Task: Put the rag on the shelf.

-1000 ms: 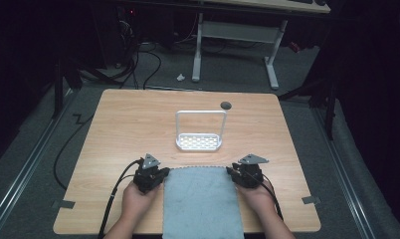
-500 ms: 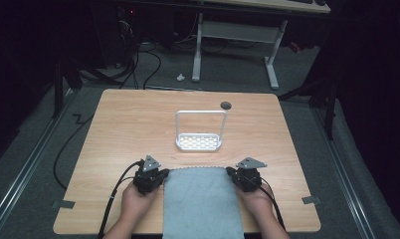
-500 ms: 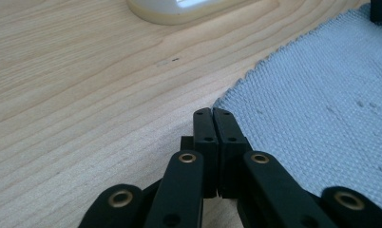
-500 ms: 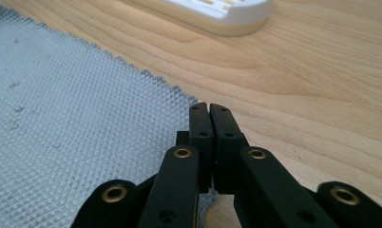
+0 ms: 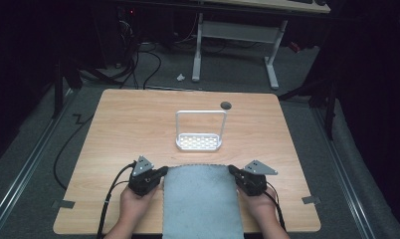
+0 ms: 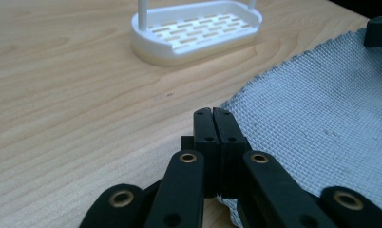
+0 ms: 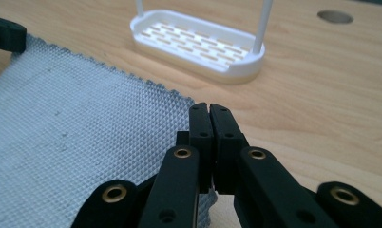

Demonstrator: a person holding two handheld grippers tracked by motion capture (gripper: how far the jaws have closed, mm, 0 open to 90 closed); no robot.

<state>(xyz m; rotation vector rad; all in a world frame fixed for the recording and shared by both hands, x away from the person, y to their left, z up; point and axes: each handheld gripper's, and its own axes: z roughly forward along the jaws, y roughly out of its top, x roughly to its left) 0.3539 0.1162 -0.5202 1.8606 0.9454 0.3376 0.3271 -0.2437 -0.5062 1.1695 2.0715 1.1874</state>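
While both far corners of the grey cloth (image 5: 202, 201) are already taken up, nothing of the handling itself is done yet: it lies flat and spread on the near middle of the wooden table (image 5: 138, 124), its near edge reaching the table's front, with no fold or lift in it that I can make out. What is left, by my judgement, is the whole move of the cloth, be it a fold, a drag or a drape over the rack.

At the left, the left gripper (image 5: 161, 172) sits at the cloth's far left corner; in the left gripper view its black jaws are pressed together with the woven edge caught between them (image 6: 213, 114). The cloth is a coarse weave with a waffle-like grain and a pinked, zigzag far edge, limp enough to ripple slightly near each grip.

Beyond its far edge, well apart, stands a white plastic rack (image 5: 199, 142): an oval slotted tray with a thin upright loop handle, smooth and rigid. Further back a small round hole (image 5: 226, 105) sits in the pale, fine-grained tabletop.

At the right, the right gripper (image 5: 233, 171) has just been closing, and its jaws now meet on the far right corner of the cloth, pinching the fabric (image 7: 209, 110).
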